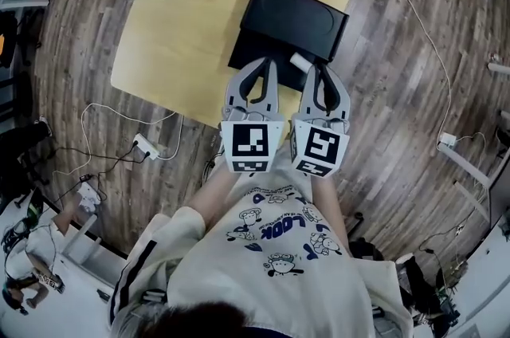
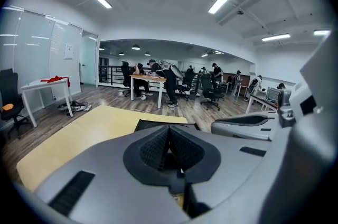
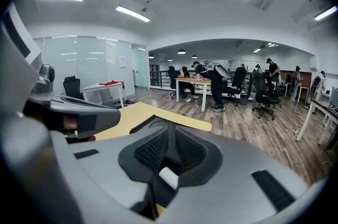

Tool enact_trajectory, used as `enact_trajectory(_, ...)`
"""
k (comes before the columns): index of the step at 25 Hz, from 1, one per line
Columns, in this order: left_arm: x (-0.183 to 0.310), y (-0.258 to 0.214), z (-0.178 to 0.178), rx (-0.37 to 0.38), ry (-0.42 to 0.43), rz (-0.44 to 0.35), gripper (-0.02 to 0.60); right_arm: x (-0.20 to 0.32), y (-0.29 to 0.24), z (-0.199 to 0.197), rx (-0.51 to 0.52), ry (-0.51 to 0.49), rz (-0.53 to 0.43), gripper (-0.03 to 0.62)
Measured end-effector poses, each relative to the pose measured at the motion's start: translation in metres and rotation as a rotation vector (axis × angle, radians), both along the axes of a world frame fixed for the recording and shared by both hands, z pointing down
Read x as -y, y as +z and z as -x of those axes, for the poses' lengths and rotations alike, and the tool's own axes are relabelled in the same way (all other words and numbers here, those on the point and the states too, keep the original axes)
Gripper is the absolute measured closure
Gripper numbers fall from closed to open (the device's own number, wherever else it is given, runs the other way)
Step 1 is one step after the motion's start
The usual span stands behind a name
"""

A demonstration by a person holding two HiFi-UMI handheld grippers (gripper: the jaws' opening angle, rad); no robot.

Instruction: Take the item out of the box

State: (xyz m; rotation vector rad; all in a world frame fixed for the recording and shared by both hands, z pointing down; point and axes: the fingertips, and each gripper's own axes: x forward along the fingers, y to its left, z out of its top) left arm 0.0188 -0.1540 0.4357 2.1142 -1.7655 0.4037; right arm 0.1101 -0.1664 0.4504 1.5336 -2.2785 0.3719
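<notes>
At the near edge of the single pale wooden counter (image 1: 183, 25), toward its right corner, one black box (image 1: 295, 17) is sitting with an oval pressed into its top panel. A darker flat part is lying in front of that panel, and I cannot tell whether the box is open. Two tools are hanging side by side over the box's near end. The left tool (image 1: 267, 64) is showing its ribbed pads pressed together with nothing between them. The right tool (image 1: 317, 69) is likewise closed, pad against pad. One small white piece (image 1: 301, 61) is lying just beside the right tool's tip and is showing below its closed pads in the right gripper view. It is probably the item, and neither tool appears to be gripping it. Judging from this, the task is only beginning: nothing is lifted out yet, and opening a tool, grasping and lifting are all still to come.
</notes>
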Motion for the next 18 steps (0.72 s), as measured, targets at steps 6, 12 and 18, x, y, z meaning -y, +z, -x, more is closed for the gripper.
enact_trajectory(6, 0.003, 0.022, 0.004, 0.001, -0.023, 0.05, 0.568, 0.006, 0.028, 0.004, -0.065, -0.088, 0.07, 0.548)
enact_trajectory(12, 0.001, 0.04, 0.003, -0.006, -0.053, 0.097, 0.568, 0.0, 0.066, 0.004, -0.16, -0.197, 0.188, 0.459)
enact_trajectory(18, 0.002, 0.058, 0.007, -0.008, -0.068, 0.14, 0.568, 0.0, 0.09, 0.007, -0.243, -0.274, 0.247, 0.459)
